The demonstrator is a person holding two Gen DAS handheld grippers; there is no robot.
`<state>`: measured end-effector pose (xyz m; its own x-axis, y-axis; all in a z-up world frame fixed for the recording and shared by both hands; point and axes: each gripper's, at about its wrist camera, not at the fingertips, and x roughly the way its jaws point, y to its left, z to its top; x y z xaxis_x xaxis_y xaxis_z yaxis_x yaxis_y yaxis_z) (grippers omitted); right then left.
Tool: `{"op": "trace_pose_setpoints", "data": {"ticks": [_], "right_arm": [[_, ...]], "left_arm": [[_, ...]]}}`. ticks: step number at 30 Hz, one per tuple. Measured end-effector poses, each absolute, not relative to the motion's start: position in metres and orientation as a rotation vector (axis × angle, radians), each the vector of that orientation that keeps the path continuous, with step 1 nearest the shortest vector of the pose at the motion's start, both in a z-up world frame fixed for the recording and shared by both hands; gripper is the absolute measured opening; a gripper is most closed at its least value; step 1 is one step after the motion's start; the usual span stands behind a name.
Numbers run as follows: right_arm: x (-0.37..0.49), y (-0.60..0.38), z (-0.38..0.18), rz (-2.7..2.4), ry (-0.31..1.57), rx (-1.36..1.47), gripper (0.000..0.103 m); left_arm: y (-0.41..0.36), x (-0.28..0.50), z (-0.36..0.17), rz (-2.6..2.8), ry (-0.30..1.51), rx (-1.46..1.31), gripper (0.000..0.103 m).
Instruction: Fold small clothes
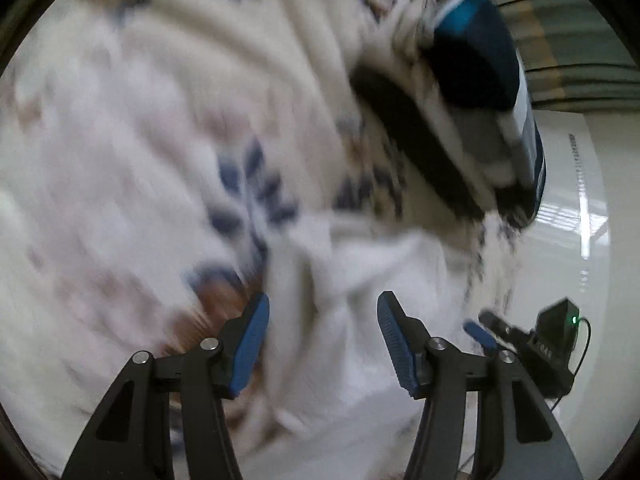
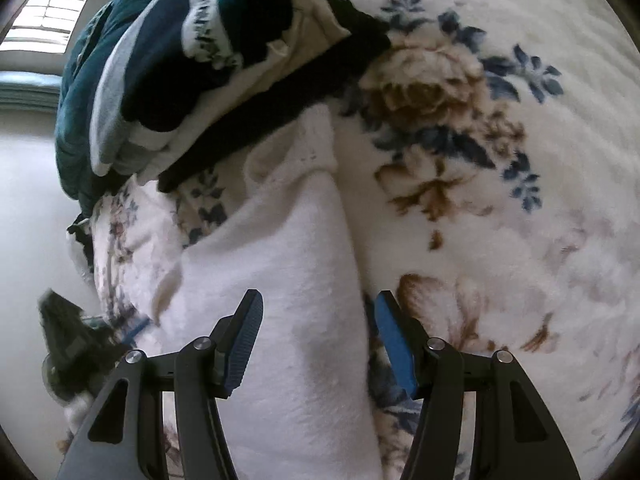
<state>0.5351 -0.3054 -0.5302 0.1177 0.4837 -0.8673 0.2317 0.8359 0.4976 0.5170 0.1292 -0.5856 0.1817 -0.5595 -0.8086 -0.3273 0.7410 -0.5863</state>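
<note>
A small white garment (image 2: pixel 280 264) lies folded lengthwise on a floral blanket (image 2: pixel 500 208). My right gripper (image 2: pixel 316 332) is open, its jaws on either side of the garment's near part. In the blurred left wrist view the same white garment (image 1: pixel 320 280) lies rumpled between the open jaws of my left gripper (image 1: pixel 324 336). The right gripper's fingertip (image 1: pixel 482 334) shows at the lower right of that view. The left gripper (image 2: pixel 80 344) shows blurred at the lower left of the right wrist view.
A pile of folded clothes (image 2: pixel 192 60) in dark teal, navy, grey, cream and black sits at the blanket's far edge; it also shows in the left wrist view (image 1: pixel 480 80). Beyond the blanket's edge is pale floor (image 1: pixel 580 240) and a window (image 2: pixel 44 12).
</note>
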Motion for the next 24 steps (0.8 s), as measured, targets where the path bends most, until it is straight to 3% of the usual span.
{"op": "trace_pose_setpoints", "data": {"ticks": [1, 4, 6, 14, 18, 20, 21, 24], "right_arm": [[0.538, -0.301, -0.528, 0.221, 1.475, 0.587, 0.06], [0.538, -0.284, -0.529, 0.229, 1.487, 0.521, 0.06], [0.542, -0.282, -0.534, 0.214, 1.496, 0.503, 0.06], [0.552, -0.263, -0.546, 0.226, 1.515, 0.496, 0.06], [0.552, -0.265, -0.542, 0.231, 1.51, 0.501, 0.06], [0.553, -0.268, -0.539, 0.226, 1.499, 0.504, 0.06], [0.554, -0.271, -0.538, 0.222, 1.495, 0.509, 0.06], [0.555, -0.28, -0.536, 0.212, 1.492, 0.525, 0.06]], "left_arm": [[0.119, 0.516, -0.595, -0.183, 1.445, -0.774, 0.051], [0.11, 0.53, -0.612, -0.17, 1.427, -0.846, 0.02], [0.118, 0.541, -0.617, -0.142, 1.39, -0.908, 0.01], [0.164, 0.585, -0.607, -0.069, 1.286, -0.941, 0.008], [0.172, 0.596, -0.607, -0.066, 1.279, -0.994, 0.014], [0.161, 0.594, -0.602, -0.105, 1.312, -0.984, 0.047], [0.154, 0.591, -0.601, -0.13, 1.319, -0.989, 0.051], [0.128, 0.583, -0.607, -0.206, 1.364, -0.987, 0.053]]}}
